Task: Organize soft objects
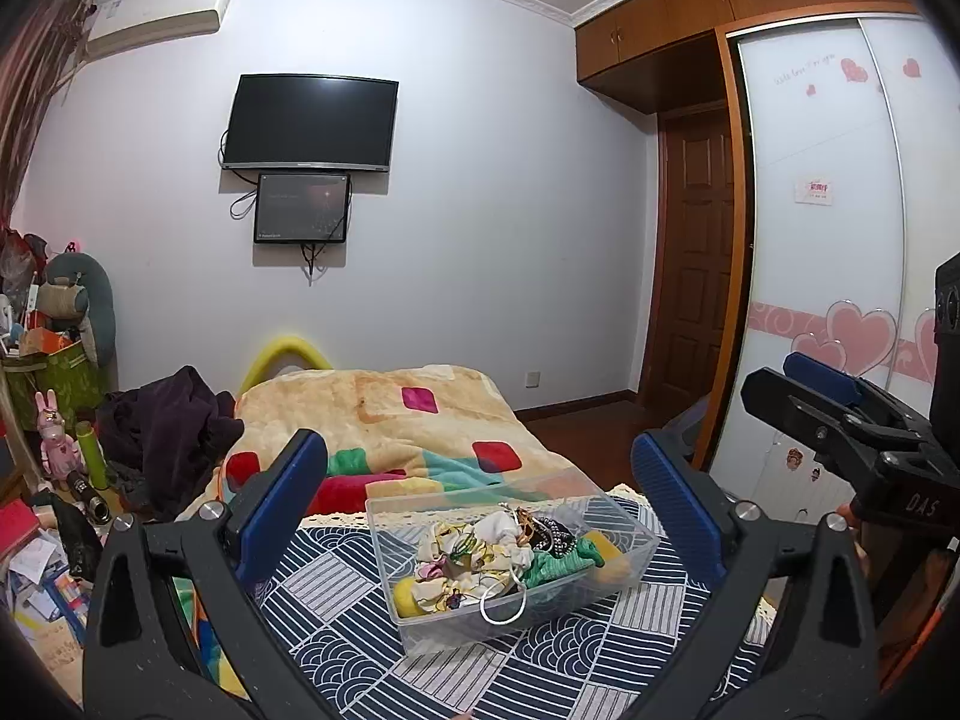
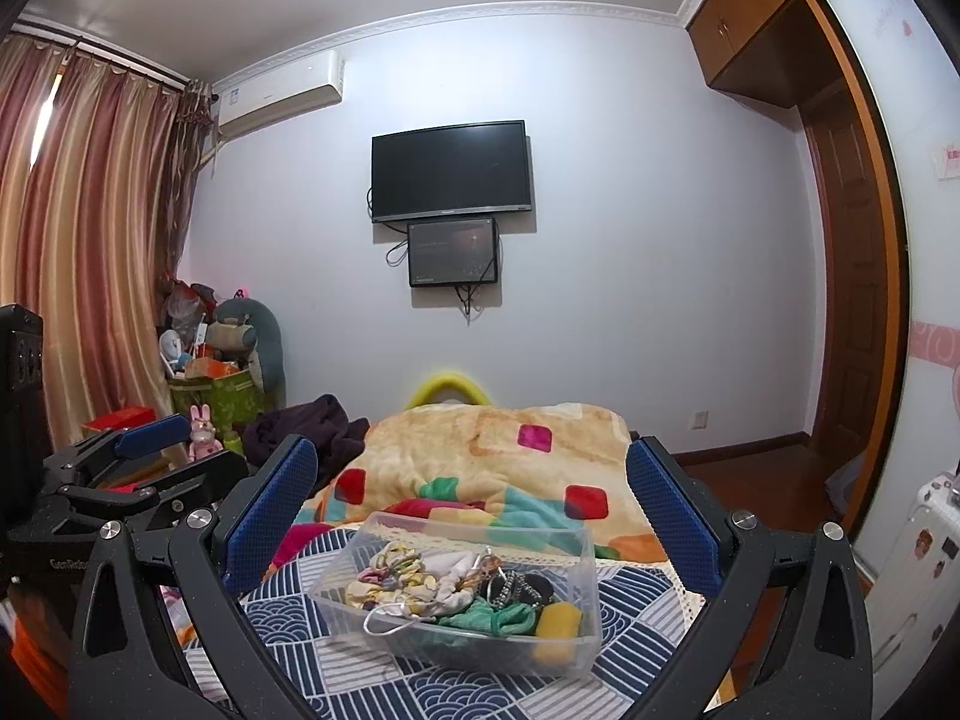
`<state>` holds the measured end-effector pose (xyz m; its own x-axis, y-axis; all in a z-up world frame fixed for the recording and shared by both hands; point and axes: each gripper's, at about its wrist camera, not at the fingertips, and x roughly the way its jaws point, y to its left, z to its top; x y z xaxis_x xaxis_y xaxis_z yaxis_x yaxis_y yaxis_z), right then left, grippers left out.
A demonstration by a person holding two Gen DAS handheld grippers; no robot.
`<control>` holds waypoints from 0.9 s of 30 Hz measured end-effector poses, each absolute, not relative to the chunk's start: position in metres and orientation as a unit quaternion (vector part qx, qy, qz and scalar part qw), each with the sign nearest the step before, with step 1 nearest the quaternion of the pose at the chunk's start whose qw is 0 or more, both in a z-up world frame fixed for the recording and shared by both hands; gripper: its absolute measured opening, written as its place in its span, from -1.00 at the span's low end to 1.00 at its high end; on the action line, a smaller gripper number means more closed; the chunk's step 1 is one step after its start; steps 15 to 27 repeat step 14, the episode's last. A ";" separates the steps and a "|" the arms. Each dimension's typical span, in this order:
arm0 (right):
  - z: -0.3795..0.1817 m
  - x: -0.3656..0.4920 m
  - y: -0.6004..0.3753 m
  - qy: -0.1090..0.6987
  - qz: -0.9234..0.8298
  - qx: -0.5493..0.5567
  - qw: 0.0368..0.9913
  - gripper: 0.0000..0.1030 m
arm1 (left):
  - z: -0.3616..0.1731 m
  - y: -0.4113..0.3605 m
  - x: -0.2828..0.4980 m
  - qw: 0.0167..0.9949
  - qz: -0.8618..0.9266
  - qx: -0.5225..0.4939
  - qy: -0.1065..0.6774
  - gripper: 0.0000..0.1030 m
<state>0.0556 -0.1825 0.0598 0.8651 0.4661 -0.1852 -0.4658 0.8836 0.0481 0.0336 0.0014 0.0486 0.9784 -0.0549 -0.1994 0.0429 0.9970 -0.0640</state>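
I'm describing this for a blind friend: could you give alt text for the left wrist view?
A clear plastic box of jumbled soft items sits on a navy patterned cloth, framed by the open left gripper. The right gripper hangs at right.

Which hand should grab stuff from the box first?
Probably the right gripper, marginally: the clear box of soft things sits centered between its open fingers. The left gripper, also open, sees it slightly right of centre.

Pale lilac wall (image 2: 630, 192) w/ black flat-screen TV (image 2: 451, 171), white AC unit (image 2: 279, 97); striped pink-gold curtains (image 2: 90, 228) left, orange wood wardrobe (image 1: 690, 18) right, dark wood floor (image 1: 576, 420).
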 end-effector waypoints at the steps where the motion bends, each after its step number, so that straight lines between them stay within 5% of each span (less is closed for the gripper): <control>1: 0.060 0.055 -0.183 0.096 0.242 0.002 0.966 1.00 | 0.049 0.001 0.034 0.994 -0.026 -0.029 0.102 1.00; 27: 0.059 0.055 -0.182 0.098 0.241 0.003 0.966 1.00 | 0.050 -0.001 0.032 0.994 -0.025 -0.022 0.102 1.00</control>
